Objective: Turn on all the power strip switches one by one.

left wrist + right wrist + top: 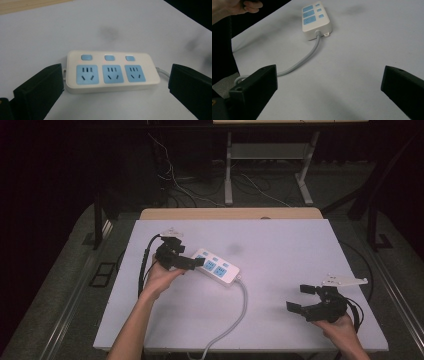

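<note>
A white power strip [216, 266] with three blue sockets and three blue switches lies flat on the white table top [280, 250], left of centre. Its grey cable [240, 312] curves down to the table's front edge. My left gripper [187, 260] hovers at the strip's left end, open. In the left gripper view the strip [110, 86] lies ahead, framed by the wide jaws of the left gripper [116, 72], with nothing pressing on it. My right gripper [299, 297] rests open near the front right corner, with nothing between its jaws. In the right gripper view the right gripper [329, 73] points toward the strip [315, 17] and cable [304, 58].
A wooden table edge [230, 213] runs along the back of the white top. Beyond it are a desk frame's metal legs [228, 170] and loose cables on the floor [175, 180]. A faint dark smudge [234, 248] marks the table top behind the strip.
</note>
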Demonstrator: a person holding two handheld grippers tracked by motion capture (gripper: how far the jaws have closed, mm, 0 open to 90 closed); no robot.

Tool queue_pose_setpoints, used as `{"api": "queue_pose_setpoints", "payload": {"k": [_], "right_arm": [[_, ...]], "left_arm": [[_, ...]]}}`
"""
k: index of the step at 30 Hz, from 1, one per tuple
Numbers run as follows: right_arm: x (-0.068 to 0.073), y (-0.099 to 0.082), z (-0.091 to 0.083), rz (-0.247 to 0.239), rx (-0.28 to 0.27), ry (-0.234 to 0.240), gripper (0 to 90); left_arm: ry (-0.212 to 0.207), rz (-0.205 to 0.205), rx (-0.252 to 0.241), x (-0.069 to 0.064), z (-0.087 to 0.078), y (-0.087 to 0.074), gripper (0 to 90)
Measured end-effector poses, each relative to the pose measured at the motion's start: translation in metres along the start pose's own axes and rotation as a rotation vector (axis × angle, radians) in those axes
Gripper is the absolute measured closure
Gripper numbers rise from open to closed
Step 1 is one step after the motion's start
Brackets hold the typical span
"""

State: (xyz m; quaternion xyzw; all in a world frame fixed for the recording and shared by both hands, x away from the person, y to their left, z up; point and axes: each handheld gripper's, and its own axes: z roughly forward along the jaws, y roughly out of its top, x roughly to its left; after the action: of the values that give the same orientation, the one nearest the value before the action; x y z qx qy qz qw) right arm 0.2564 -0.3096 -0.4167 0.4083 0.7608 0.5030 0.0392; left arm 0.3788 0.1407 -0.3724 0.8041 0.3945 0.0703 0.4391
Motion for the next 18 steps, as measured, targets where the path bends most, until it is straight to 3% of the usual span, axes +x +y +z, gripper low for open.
{"api": "queue_pose_setpoints", "payload": {"k": [4, 13, 18], "right_arm": [[0.000, 0.000, 0.001, -0.001, 0.004, 0.000, 0.5], [0.000, 0.000, 0.001, 0.001, 0.004, 0.000, 0.5], [0.001, 0.000, 0.001, 0.000, 0.005, 0.002, 0.5]], "left_arm": [[0.008, 0.023, -0.032, -0.010, -0.011, -0.010, 0.0], [-0.021, 0.066, -0.083, -0.029, -0.024, -0.036, 0.0], [-0.031, 0.065, -0.109, -0.035, -0.030, -0.051, 0.0]]}}
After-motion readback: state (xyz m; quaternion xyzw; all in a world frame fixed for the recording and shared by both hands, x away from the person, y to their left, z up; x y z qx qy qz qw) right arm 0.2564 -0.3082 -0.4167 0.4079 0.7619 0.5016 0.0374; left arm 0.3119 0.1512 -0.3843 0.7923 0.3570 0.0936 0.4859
